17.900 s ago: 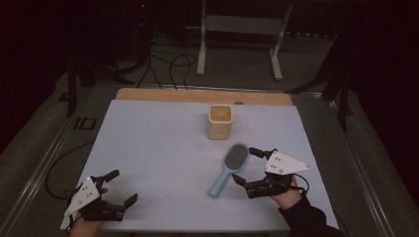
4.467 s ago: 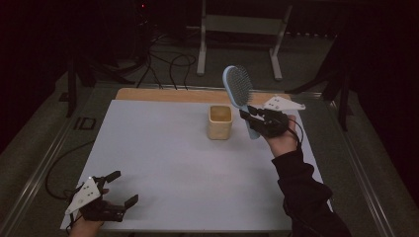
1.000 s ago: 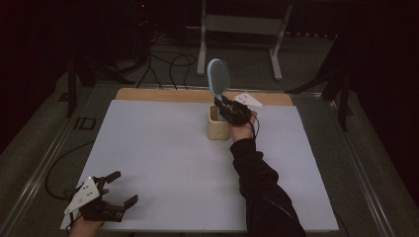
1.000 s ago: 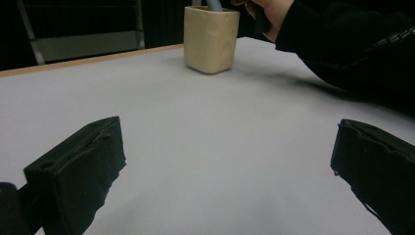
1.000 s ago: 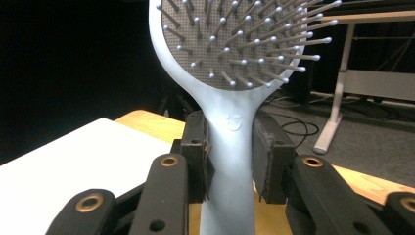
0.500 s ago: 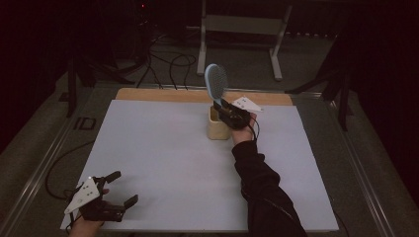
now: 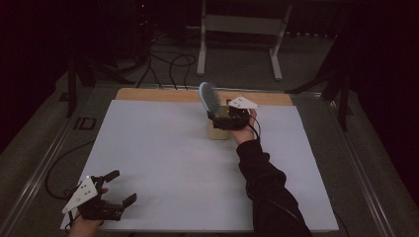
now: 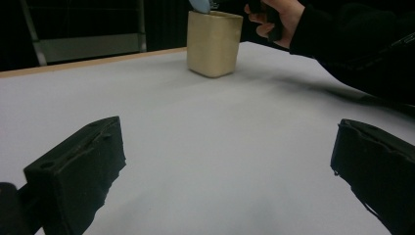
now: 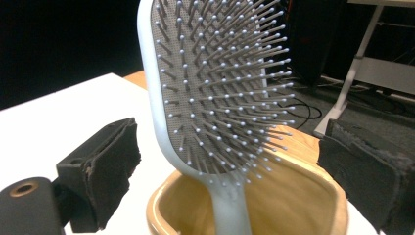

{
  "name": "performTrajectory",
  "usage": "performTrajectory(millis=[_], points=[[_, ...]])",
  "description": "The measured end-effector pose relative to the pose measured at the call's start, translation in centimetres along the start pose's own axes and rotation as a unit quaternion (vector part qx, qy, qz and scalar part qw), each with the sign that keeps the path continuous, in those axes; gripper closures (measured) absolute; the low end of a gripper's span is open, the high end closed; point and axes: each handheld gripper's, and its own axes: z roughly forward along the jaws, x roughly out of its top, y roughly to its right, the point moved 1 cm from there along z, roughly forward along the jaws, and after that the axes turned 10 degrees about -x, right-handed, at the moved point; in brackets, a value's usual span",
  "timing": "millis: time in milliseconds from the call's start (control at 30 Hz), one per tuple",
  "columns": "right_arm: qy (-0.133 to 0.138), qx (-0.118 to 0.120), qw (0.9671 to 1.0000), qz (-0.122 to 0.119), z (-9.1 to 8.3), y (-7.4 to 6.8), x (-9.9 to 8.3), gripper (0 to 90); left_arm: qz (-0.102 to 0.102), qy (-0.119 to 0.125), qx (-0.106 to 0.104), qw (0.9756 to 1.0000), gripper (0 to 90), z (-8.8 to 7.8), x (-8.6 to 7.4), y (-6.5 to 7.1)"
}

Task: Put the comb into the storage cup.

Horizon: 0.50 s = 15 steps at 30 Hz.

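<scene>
- Hairbrush [image 9: 215,93] stands handle-down in the beige holder cup [image 9: 298,196], its bristled paddle rising above the rim and leaning toward 11 o'clock in the high view; this looks like the end of a put-away, with the cup now bearing the brush.
- Right gripper [image 7: 228,117] hovers at the cup, toward 12 o'clock on the white mat [image 7: 163,148]; its jaws have just been opening and stand wide on either side of the brush head, pads clear of it, so the brush is released though it sits between them.
- That hand likely stays close because the tall brush could tip the cup; I judge the lean to be the main risk as the jaws draw away.
- Left gripper [image 7: 101,202] rests at 7 o'clock on the mat, jaws spread with nothing between them, well apart from the work and out of the way.
- From the left gripper view, the cup [image 8: 214,43] stands far off with bare mat between.
- Wooden board edge [image 7: 163,95] lies just behind the mat at 12 o'clock; a metal stand [image 7: 239,29] and loose cables [image 7: 163,61] sit beyond the table, apart from the cup.
- Nothing blocks a straight pull-back of the right hand; only the bristles stand near the pads.
</scene>
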Motion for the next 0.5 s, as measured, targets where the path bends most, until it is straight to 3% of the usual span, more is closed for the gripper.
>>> performTrajectory(millis=[167,500], points=[[-0.008,-0.004,0.9999,-0.008,-0.6,0.4,0.5,7.6,0.006,-0.002,0.000,1.0000,0.0,0.1,0.1,0.1],[-0.037,0.014,0.9991,-0.014,-1.1,0.5,1.0,7.6,0.007,-0.003,0.006,1.0000,0.0,0.0,0.1,0.2]])
